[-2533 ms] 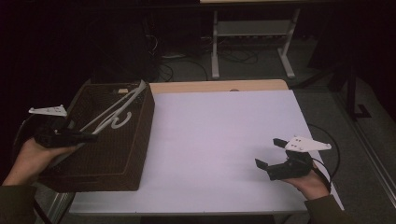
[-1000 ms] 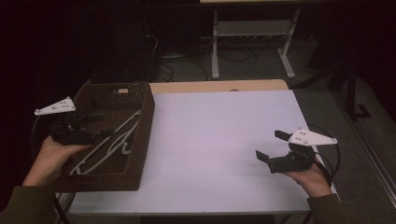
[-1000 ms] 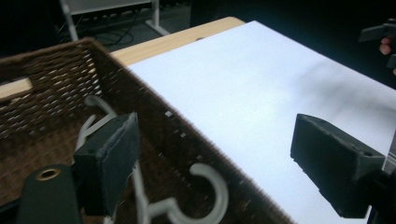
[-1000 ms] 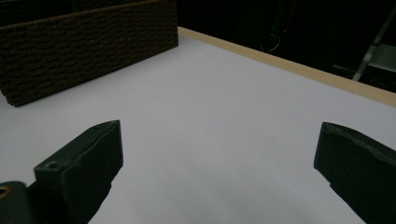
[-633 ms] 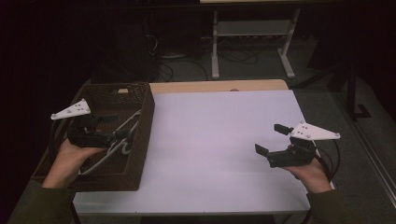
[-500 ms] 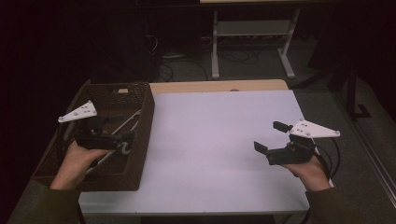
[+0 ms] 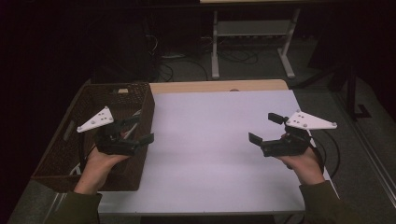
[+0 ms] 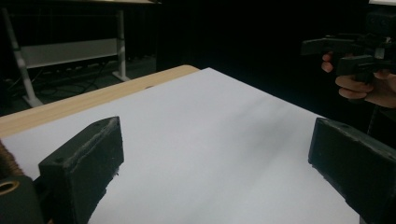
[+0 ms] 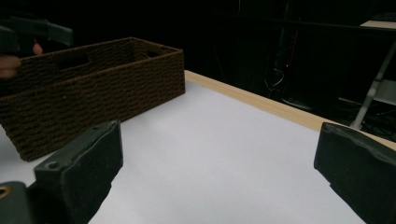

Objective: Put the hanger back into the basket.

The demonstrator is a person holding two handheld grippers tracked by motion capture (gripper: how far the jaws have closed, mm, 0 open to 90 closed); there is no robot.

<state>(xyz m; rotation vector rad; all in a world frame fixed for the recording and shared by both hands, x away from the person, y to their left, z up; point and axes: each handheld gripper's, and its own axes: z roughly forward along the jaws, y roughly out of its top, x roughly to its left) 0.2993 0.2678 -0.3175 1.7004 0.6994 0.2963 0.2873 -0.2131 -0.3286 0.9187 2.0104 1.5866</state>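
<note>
Hovering over basket [image 7: 56, 154] rim, L tool [image 7: 140, 129] agape; R tool [image 7: 265, 128] agape.

Your wicker basket [image 7: 56, 154] sits on the table [image 7: 219, 154] at its left edge; your left gripper [image 7: 138, 129] hangs over the basket's right wall; your right gripper [image 7: 265, 130] hovers near the table's right edge.

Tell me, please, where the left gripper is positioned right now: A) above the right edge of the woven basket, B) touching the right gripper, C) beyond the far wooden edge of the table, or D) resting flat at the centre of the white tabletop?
A: in the high view the left gripper hangs open over the right wall of the woven basket, well apart from the right gripper across the white tabletop.
</note>
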